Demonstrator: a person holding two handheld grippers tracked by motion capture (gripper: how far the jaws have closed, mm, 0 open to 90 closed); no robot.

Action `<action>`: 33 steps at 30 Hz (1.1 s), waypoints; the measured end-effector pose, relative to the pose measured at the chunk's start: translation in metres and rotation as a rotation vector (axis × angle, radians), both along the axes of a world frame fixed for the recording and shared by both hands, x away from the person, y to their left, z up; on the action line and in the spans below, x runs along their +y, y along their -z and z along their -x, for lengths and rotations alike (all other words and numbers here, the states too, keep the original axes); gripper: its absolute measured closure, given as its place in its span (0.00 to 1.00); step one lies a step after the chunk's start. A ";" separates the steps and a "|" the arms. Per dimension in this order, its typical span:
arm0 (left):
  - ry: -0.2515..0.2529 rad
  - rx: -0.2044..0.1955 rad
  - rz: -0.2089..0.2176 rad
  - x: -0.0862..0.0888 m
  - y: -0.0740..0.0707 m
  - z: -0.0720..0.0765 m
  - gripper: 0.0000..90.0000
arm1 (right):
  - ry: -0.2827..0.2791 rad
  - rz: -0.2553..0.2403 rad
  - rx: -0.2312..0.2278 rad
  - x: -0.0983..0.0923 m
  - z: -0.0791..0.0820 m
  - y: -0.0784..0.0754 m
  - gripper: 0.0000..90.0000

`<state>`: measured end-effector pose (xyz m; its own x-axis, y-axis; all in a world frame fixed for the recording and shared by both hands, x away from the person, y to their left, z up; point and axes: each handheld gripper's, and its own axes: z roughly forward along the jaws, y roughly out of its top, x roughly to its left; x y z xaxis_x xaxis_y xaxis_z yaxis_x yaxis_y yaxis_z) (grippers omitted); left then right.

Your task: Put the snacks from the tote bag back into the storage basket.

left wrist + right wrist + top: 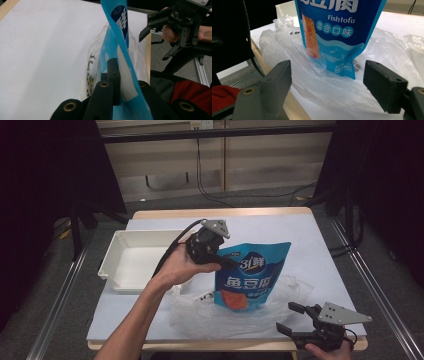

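The blue pouch (332, 37) was cut off by the top edge in the right gripper view. Small print near its base was illegible. The clear plastic bag (210, 312) hid the tabletop beneath.

- The wooden-edged counter (150, 214) is covered by a pale white sheet (310, 245) across almost its whole top.
- A shallow white rectangular plastic tray (131, 257) lies on the sheet at the left side, open side up.
- A crumpled clear plastic bag (210, 317) lies spread on the sheet near the front edge, just beside the tray's near right corner.
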<state>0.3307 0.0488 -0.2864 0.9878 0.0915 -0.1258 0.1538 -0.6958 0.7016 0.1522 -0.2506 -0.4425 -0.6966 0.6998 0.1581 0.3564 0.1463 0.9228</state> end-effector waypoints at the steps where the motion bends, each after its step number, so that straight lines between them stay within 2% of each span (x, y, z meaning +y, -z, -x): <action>1: 0.005 -0.009 0.003 0.000 -0.001 0.000 1.00 | 0.001 0.001 0.000 0.000 0.000 0.000 0.25; 3: 0.016 -0.018 -0.006 -0.001 -0.003 0.001 1.00 | -0.001 -0.001 0.000 0.000 0.000 0.000 0.25; 8: 0.002 -0.014 0.006 -0.004 -0.011 0.000 1.00 | 0.003 -0.006 -0.003 -0.001 0.000 0.000 0.25; 17: 0.010 -0.017 0.026 -0.006 -0.019 0.001 1.00 | 0.006 -0.006 -0.004 -0.001 0.000 0.000 0.25; 23: 0.024 -0.039 0.020 -0.009 -0.033 0.004 1.00 | 0.006 -0.007 -0.005 -0.001 0.000 0.000 0.24; 26: 0.024 -0.038 0.028 -0.007 -0.040 0.004 1.00 | 0.006 -0.007 -0.007 -0.001 0.000 0.000 0.24; 31: 0.013 -0.032 0.064 -0.001 -0.049 0.002 1.00 | 0.008 -0.007 -0.005 -0.001 0.000 0.000 0.24; 33: 0.014 -0.040 0.057 0.003 -0.053 0.000 1.00 | 0.013 -0.005 -0.009 -0.001 0.000 0.000 0.23</action>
